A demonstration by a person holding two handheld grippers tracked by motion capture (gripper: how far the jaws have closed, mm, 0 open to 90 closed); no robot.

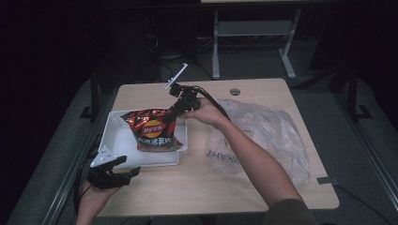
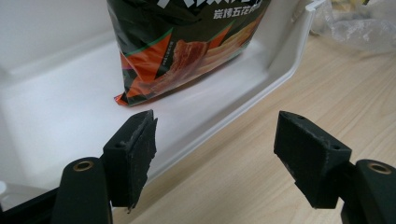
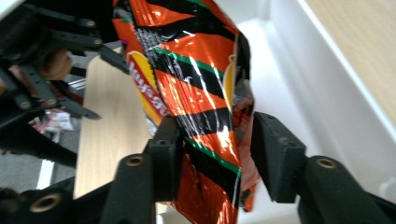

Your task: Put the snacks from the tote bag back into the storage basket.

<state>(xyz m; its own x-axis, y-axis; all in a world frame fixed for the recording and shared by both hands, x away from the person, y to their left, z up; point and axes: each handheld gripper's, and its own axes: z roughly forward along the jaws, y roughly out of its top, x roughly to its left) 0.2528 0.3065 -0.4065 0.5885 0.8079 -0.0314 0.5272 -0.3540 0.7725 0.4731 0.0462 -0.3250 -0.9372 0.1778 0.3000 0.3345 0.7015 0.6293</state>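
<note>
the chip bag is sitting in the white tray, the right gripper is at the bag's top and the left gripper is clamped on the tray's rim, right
Not quite. The left gripper is not clamped on anything: the left gripper view shows its jaws wide apart, with the rim of the white tray beyond them, untouched. The rest holds: the chip bag sits in the tray with the right gripper at its top.

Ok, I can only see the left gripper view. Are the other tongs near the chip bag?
Observer: Yes, the right tongs stand open around the top of the chip bag.
Operator: What's the crinkly stuff past the tray?
Observer: A big clear plastic bag, lying on the table to the right of the white tray.
Operator: Anything else up there?
Observer: A small round grey cap near the table's far edge.
</note>
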